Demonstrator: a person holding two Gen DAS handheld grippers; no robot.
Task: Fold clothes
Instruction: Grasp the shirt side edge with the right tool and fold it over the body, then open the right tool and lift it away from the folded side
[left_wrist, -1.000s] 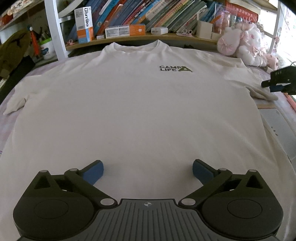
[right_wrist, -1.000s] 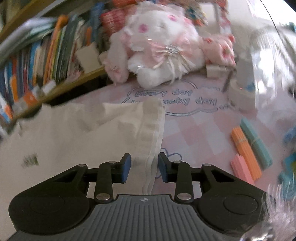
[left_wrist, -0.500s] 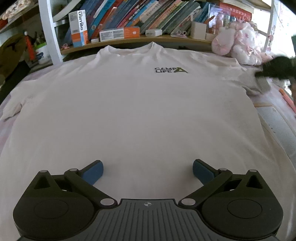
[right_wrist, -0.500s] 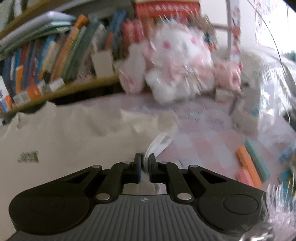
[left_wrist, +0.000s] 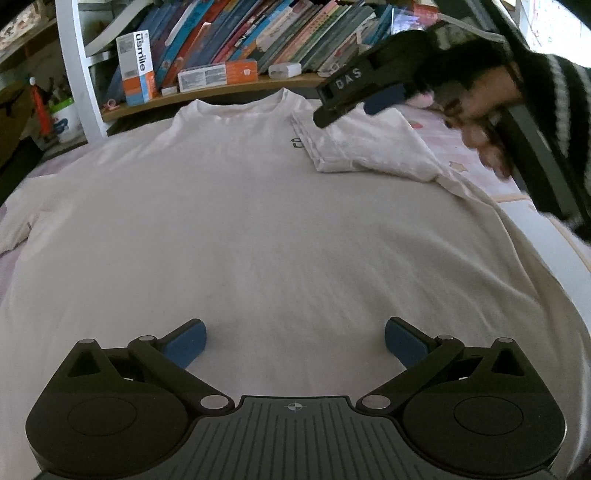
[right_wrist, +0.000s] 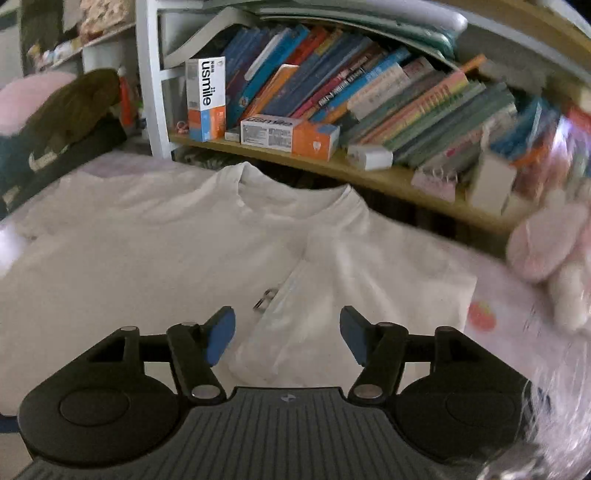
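The right sleeve (left_wrist: 364, 146) is laid inward over the T-shirt (left_wrist: 258, 229) to narrow it; the right gripper (right_wrist: 287, 334) is opening, nothing pinched, while the left gripper (left_wrist: 294, 341) is held wide apart, empty.

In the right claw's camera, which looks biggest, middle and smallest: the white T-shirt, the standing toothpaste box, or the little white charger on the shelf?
1. T-shirt, by far the biggest.
2. Standing toothpaste box.
3. Charger, the smallest.

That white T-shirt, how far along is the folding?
Barely begun. Done: one sleeve lies folded in over the T-shirt, covering part of the chest print. In hand: nothing; the right hand-held gripper is opening above that sleeve, and the left hand-held gripper hovers open near the hem. Left: the other sleeve, both sides, the final fold.
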